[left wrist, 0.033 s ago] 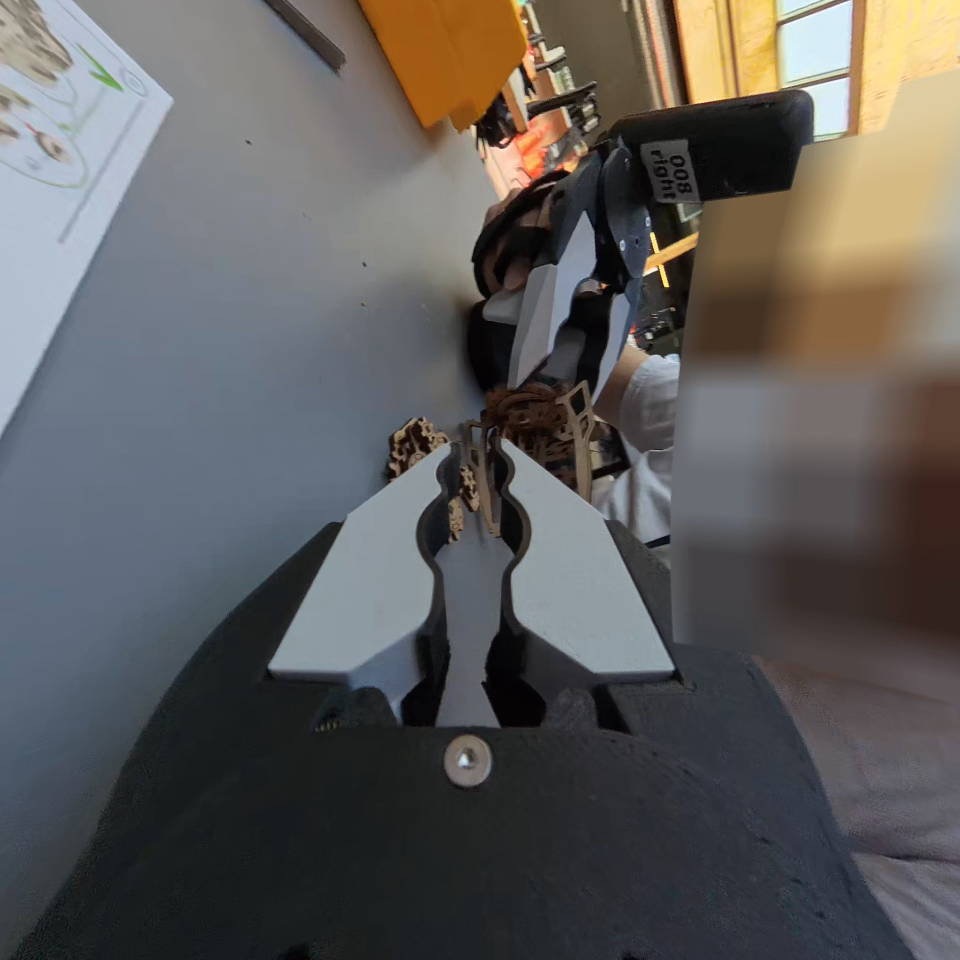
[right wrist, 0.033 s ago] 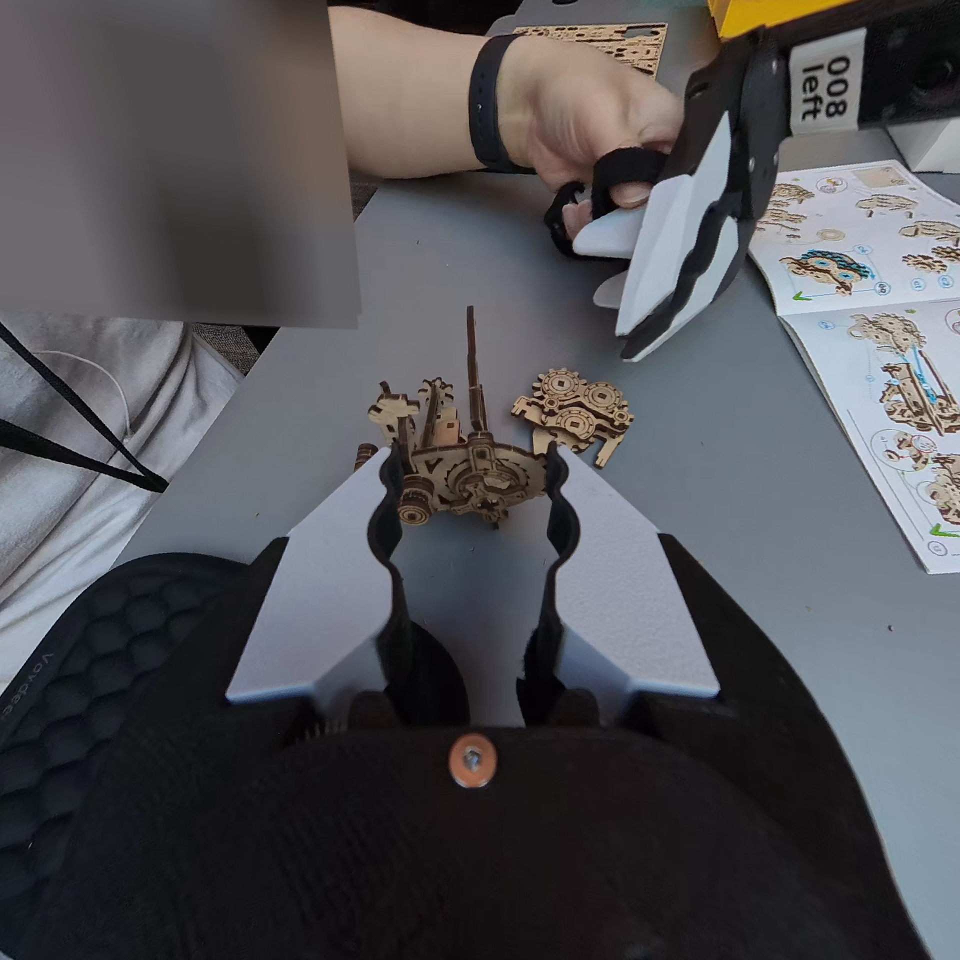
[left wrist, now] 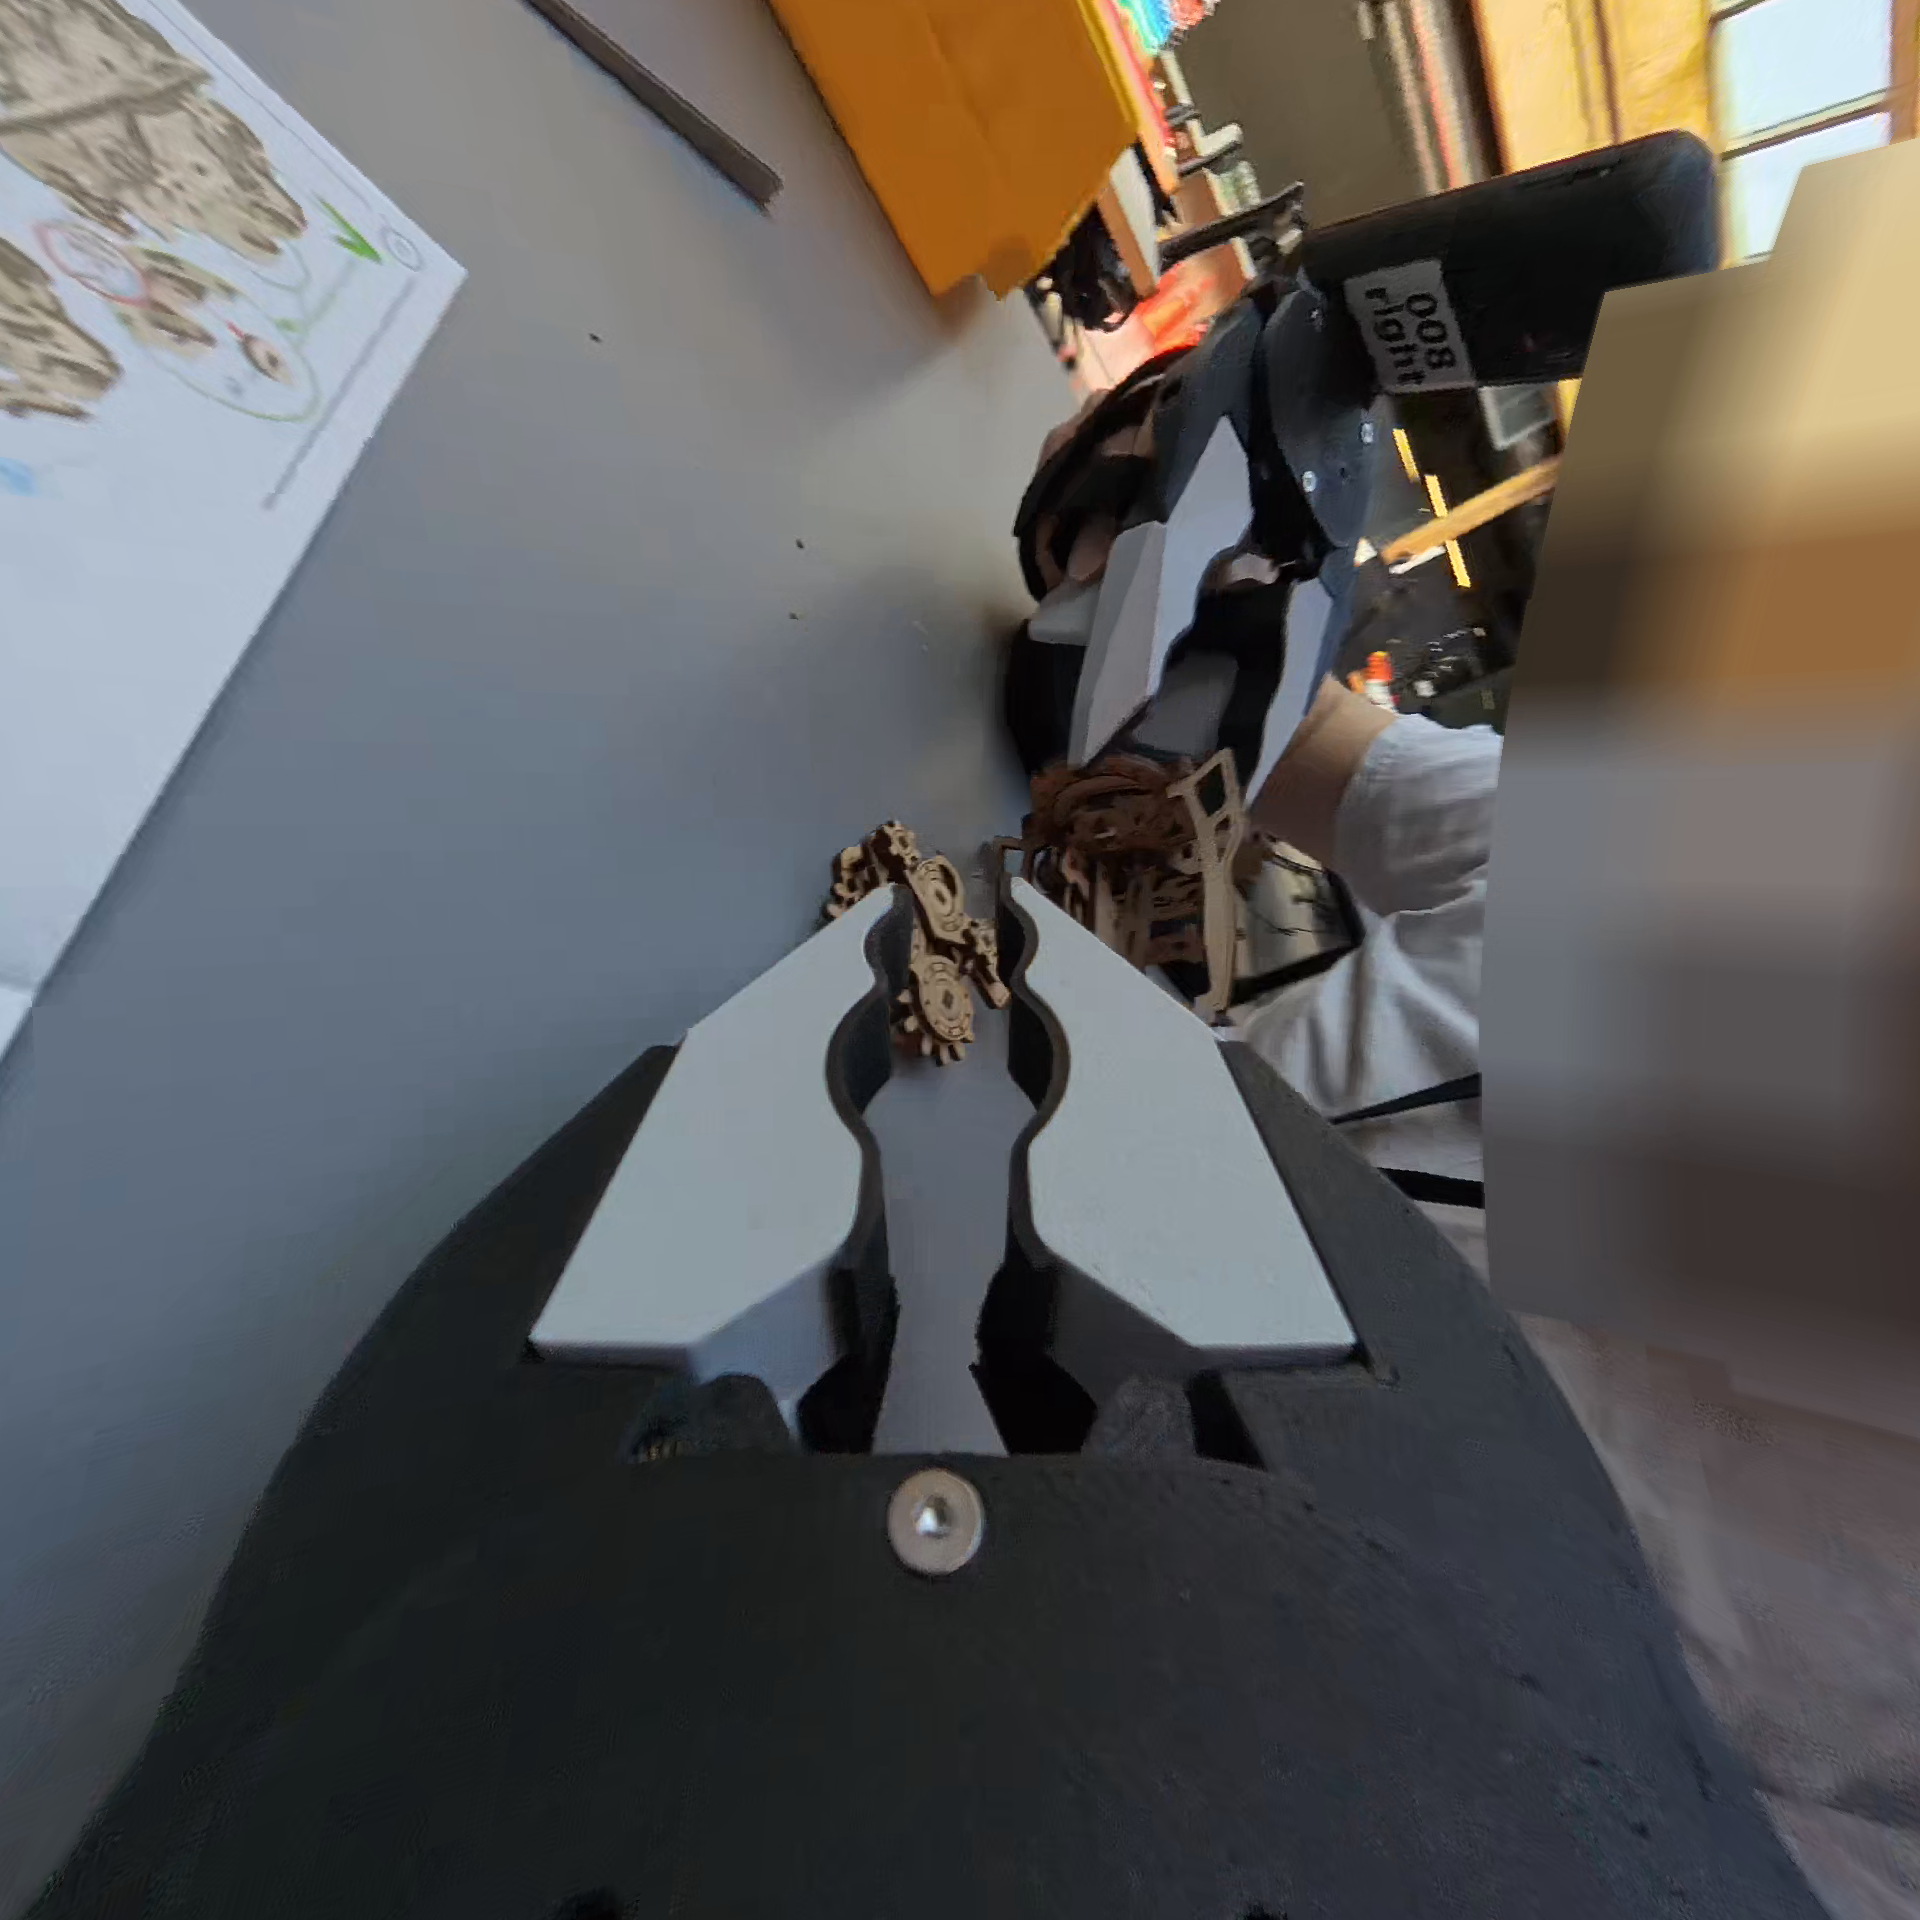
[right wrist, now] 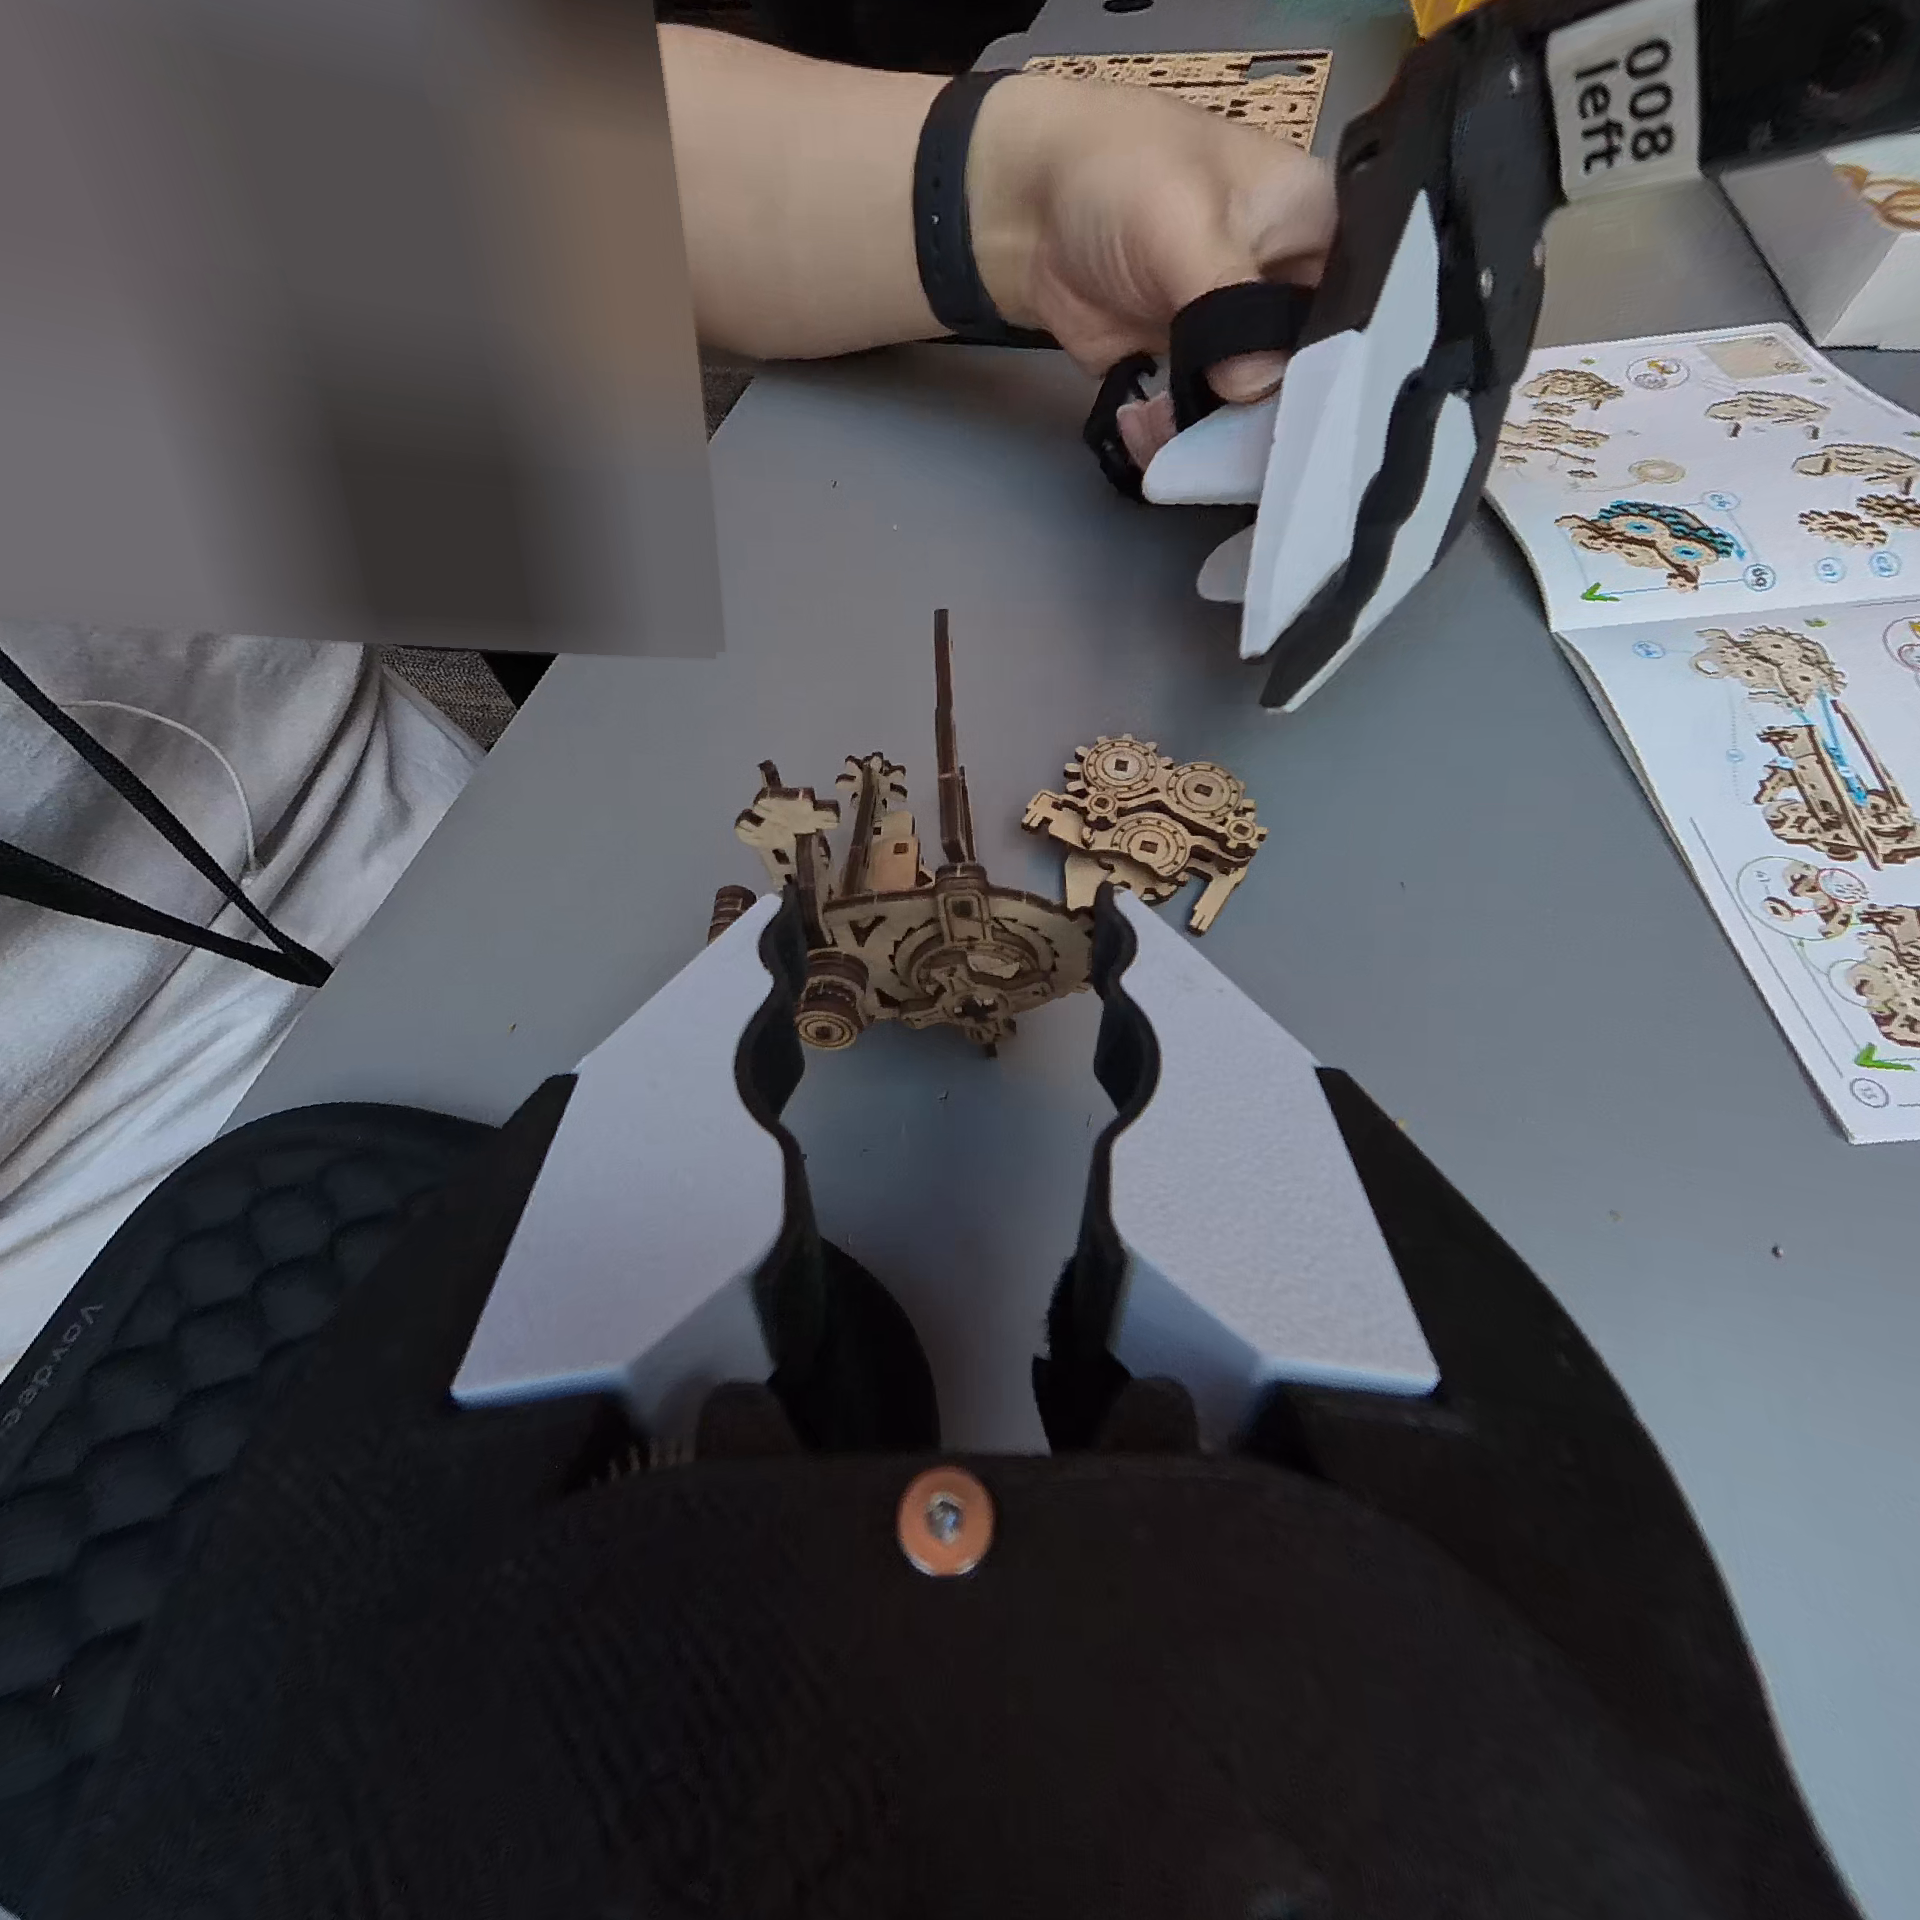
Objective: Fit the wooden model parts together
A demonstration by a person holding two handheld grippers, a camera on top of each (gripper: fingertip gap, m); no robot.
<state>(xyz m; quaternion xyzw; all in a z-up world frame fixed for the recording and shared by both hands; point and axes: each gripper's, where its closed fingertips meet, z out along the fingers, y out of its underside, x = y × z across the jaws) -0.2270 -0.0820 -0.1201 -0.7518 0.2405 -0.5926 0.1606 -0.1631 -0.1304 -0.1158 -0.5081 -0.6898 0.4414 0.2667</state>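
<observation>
A wooden model assembly (right wrist: 935, 956), a round geared base with an upright mast, sits between my right gripper's (right wrist: 940, 914) pads, which press on both its sides. In the left wrist view the same assembly (left wrist: 1122, 852) hangs at the right gripper's (left wrist: 1174, 748) tips. A flat wooden gear piece (right wrist: 1143, 831) lies on the grey table (right wrist: 1455, 1039) just right of the assembly. My left gripper (right wrist: 1273, 681) hovers above and behind it, apart from it, narrowly open and empty. In its own view the gear piece (left wrist: 940, 977) shows through the gap of the left gripper (left wrist: 951, 899).
An open instruction booklet (right wrist: 1714, 727) lies to the right and also shows in the left wrist view (left wrist: 156, 416). A wooden parts sheet (right wrist: 1174, 94), a white box (right wrist: 1849, 249) and a yellow box (left wrist: 987, 135) stand at the back. A person's hand (right wrist: 1122, 229) holds the left gripper. It is some 4 cm from my left tips to the gear piece (left wrist: 940, 977). Look for it in the right wrist view (right wrist: 1122, 779) too.
The left gripper has shifted slightly: the gear piece, earlier left of its fingers in its view, now lines up in the gap. The right gripper and the assembly have not moved.
</observation>
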